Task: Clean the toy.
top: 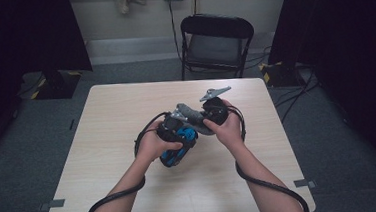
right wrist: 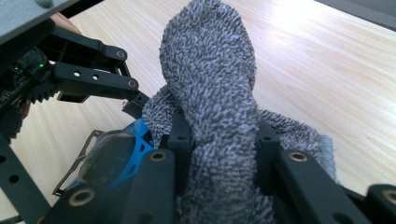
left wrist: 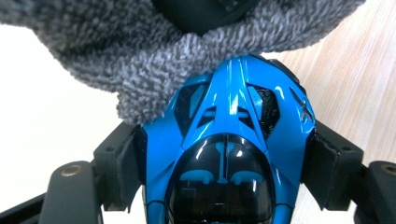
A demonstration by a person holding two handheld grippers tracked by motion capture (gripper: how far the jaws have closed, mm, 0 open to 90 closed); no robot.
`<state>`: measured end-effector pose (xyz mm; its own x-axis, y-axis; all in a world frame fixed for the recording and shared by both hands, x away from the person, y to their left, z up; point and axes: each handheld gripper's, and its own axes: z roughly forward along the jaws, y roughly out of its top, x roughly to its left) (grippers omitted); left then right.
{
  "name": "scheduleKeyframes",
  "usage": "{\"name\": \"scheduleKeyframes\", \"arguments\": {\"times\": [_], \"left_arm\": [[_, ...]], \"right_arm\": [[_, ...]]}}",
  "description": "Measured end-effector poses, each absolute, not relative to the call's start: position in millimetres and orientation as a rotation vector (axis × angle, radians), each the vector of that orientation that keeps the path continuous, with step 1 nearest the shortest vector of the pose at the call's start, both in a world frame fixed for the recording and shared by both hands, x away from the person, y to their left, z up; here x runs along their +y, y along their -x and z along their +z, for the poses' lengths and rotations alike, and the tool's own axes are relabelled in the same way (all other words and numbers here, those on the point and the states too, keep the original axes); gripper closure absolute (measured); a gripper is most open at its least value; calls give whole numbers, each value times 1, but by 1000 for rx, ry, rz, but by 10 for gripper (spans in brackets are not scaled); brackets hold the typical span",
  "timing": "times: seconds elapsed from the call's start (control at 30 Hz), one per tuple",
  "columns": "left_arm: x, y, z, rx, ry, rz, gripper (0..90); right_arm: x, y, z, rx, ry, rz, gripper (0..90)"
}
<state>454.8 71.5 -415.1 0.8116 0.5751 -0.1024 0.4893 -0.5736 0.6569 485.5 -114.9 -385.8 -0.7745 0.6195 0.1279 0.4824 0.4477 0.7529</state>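
A blue toy car [left wrist: 229,154] with a dark glossy canopy is clamped between the two black jaws of the left gripper [left wrist: 224,163], one pad pressed against each side of its body. In the high view the car [top: 179,146] is held just above the middle of the wooden table [top: 116,116], gripped from the left by the left gripper [top: 170,132] in the left hand [top: 153,143]. A grey fluffy cloth [right wrist: 215,116] is pinched between the jaws of the right gripper [right wrist: 217,154], bunched upward and draped over them. The cloth [left wrist: 154,51] is laid against the far end of the car, touching its blue shell. In the high view the right gripper [top: 204,117] is held by the right hand [top: 227,128] just right of the car, the cloth [top: 189,113] lying between the two tools. A black folding chair [top: 215,44] is seen beyond the far edge of the table.
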Motion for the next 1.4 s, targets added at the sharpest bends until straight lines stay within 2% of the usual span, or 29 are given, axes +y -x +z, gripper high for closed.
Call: {"name": "scheduleKeyframes", "arguments": {"times": [0.73, 1.1, 1.4], "left_arm": [[97, -475, -420, 941, -2255, 253, 245], [105, -474, -420, 955, -2240, 265, 245], [107, -464, -415, 904, -2245, 254, 245]], "right_arm": [[-133, -472, -398, 2562, -977, 1245, 687], [-127, -464, -407, 2620, -924, 1215, 686], [-144, -476, -400, 2539, -1017, 1240, 686]]}}
